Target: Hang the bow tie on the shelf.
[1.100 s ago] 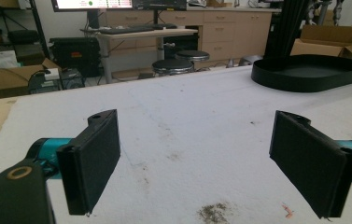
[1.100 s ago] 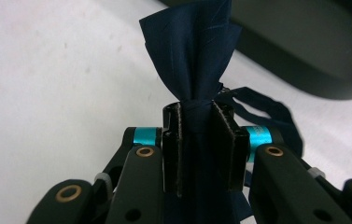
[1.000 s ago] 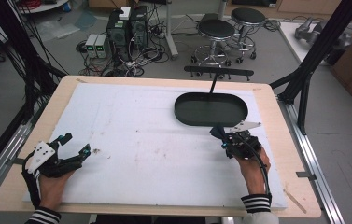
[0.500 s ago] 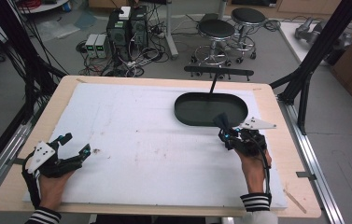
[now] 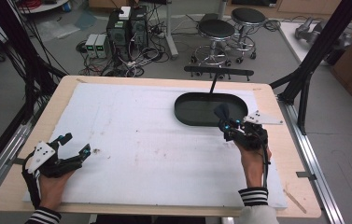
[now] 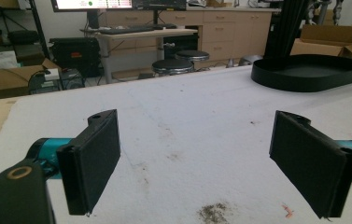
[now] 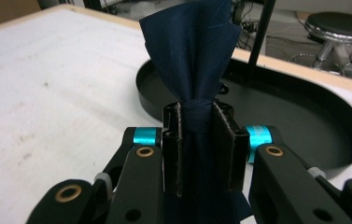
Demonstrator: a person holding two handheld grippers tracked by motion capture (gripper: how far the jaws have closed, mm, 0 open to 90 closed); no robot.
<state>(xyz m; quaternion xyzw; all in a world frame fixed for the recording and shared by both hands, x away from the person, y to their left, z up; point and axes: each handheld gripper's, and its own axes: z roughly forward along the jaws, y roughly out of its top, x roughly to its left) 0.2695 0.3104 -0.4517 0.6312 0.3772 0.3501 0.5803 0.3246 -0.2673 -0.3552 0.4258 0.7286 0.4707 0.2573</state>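
Lifted since before, right tool [image 7: 197,140] stays clamped on bunched navy cloth [image 7: 190,51]; left tool [image 6: 211,163] gapes apart.

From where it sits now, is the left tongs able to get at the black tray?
Probably not without a long move: the left tongs rest open at the near left corner, and the tray lies far across the white mat. Nothing lies between them.

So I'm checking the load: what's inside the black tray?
The black tray looks bare inside. The dark blue cloth, clamped in the right tool, covers part of its floor.
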